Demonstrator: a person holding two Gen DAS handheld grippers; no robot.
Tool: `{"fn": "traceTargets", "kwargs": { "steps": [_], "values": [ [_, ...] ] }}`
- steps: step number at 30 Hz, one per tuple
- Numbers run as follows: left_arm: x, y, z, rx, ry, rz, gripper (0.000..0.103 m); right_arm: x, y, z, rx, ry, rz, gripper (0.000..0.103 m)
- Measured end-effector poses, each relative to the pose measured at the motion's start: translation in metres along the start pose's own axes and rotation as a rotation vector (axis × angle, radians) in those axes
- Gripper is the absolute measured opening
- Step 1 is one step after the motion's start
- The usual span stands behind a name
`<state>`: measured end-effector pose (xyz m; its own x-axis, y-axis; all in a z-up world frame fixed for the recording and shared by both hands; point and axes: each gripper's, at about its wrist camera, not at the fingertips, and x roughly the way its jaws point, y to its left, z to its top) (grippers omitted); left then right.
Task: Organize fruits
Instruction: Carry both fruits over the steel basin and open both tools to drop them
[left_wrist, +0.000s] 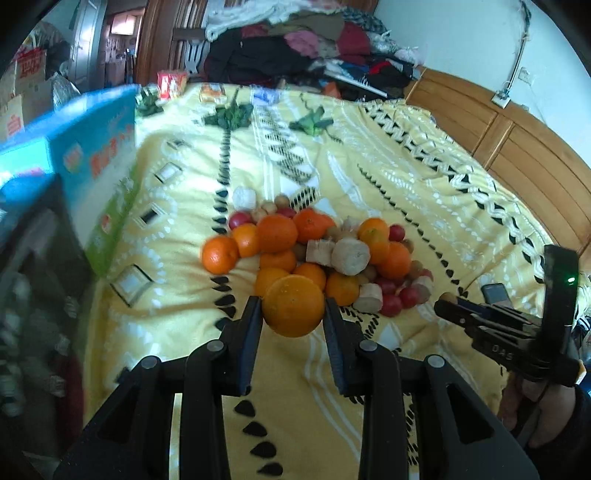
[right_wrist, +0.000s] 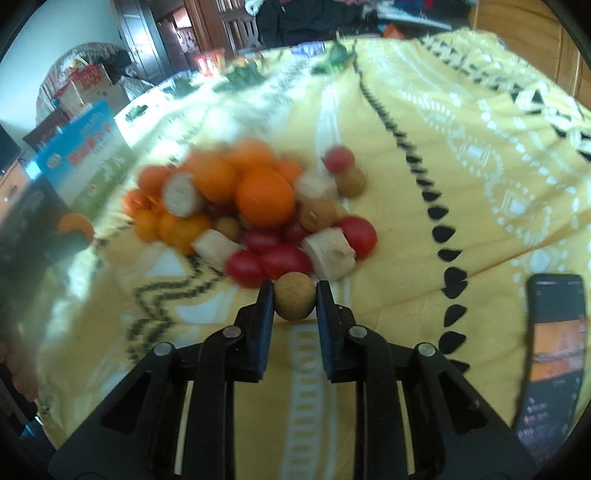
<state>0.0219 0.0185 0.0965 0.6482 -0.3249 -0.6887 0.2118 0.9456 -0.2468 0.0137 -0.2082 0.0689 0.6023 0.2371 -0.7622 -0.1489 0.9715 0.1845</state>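
Fruits (left_wrist: 314, 254) mostly lie in one mixed heap on the yellow bedspread (left_wrist: 388, 177), sorting barely begun: the left gripper (left_wrist: 293, 312) clamps an orange (left_wrist: 293, 306), the right gripper (right_wrist: 295, 301) a small brown fruit (right_wrist: 295, 298).

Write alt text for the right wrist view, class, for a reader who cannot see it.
The right gripper is shut on a small round tan fruit, held above a yellow patterned bedspread. Just beyond lies a blurred pile of oranges, red cherry tomatoes and pale cut chunks; a phone lies at right.
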Motion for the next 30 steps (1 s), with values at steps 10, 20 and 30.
{"fn": "traceTargets", "kwargs": {
  "steps": [10, 20, 30],
  "values": [
    [-0.127, 0.069, 0.010, -0.083, -0.189, 0.147, 0.034, -0.053, 0.129, 0.034, -0.207, -0.110, 0.176, 0.023],
    [-0.261, 0.230, -0.043, -0.360, -0.282, 0.447, 0.034, -0.068, 0.318, 0.047, -0.454, -0.089, 0.461, 0.023],
    [-0.262, 0.302, -0.109, -0.531, -0.166, 0.533, 0.034, -0.028, 0.458, -0.001, -0.636, 0.096, 0.563, 0.023]
  ]
}}
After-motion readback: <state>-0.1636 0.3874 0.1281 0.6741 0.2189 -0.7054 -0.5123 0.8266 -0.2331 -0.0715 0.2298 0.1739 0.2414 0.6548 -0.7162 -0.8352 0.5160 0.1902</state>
